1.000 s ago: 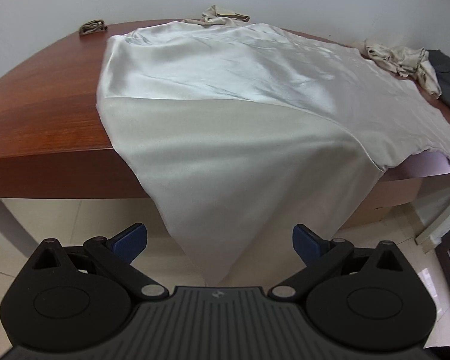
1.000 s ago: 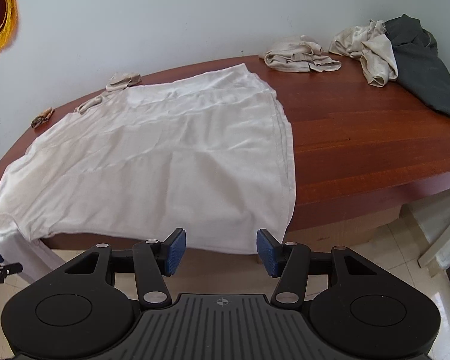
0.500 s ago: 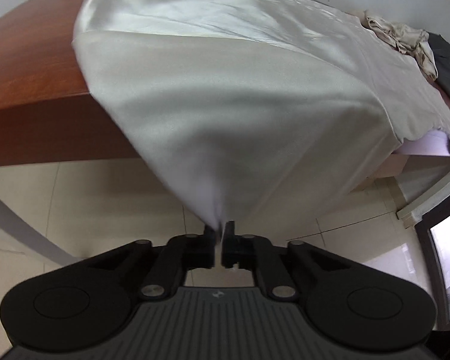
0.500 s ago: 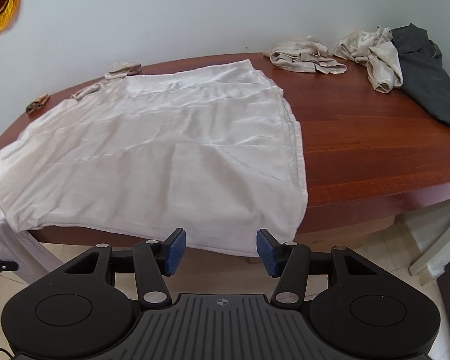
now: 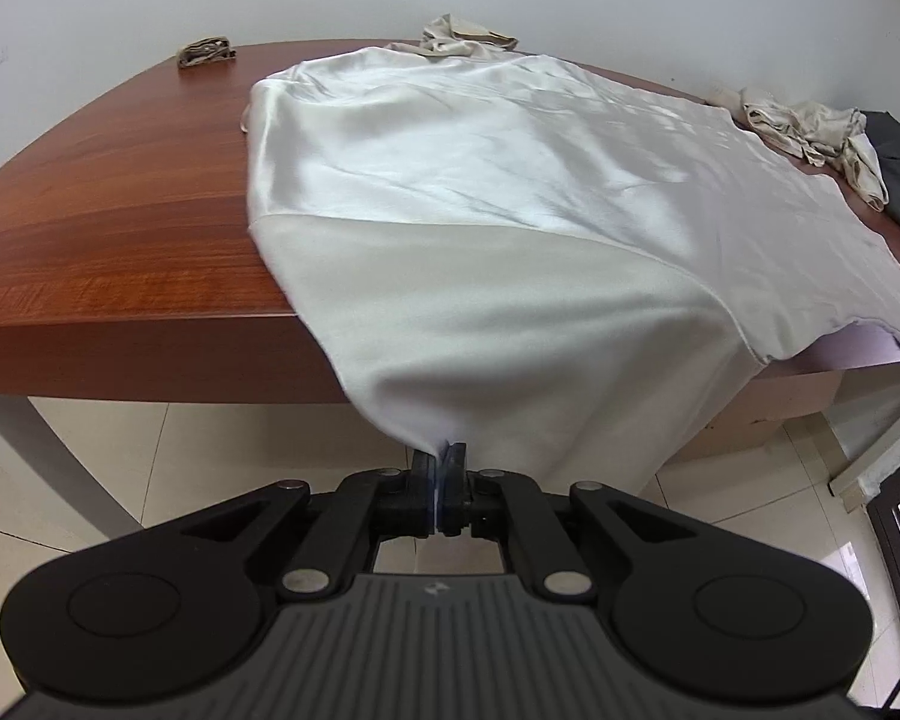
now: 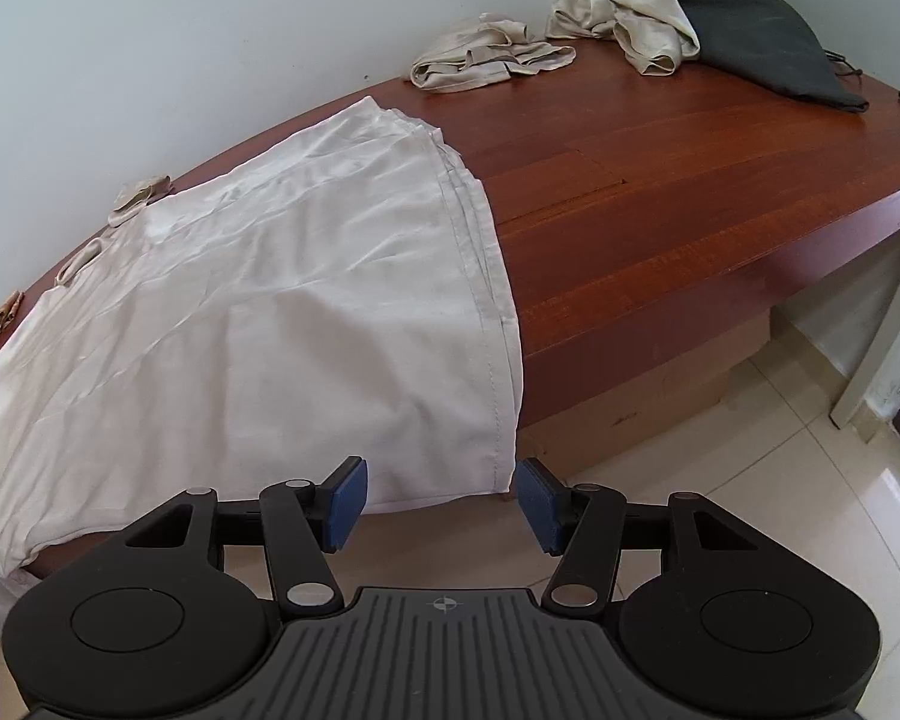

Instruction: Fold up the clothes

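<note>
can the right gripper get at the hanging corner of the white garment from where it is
Probably yes. The right gripper is open, and the white garment hangs its corner off the table edge just ahead of the fingers, with nothing between.

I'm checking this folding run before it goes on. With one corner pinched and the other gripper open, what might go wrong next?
1. The left gripper pinches only a small tip of the white garment; a pull may slip it free.
2. The right gripper is open at the hanging hem and grips nothing, so lifting now would skew the cloth.
3. Dragging could sweep the beige clothes.
</note>
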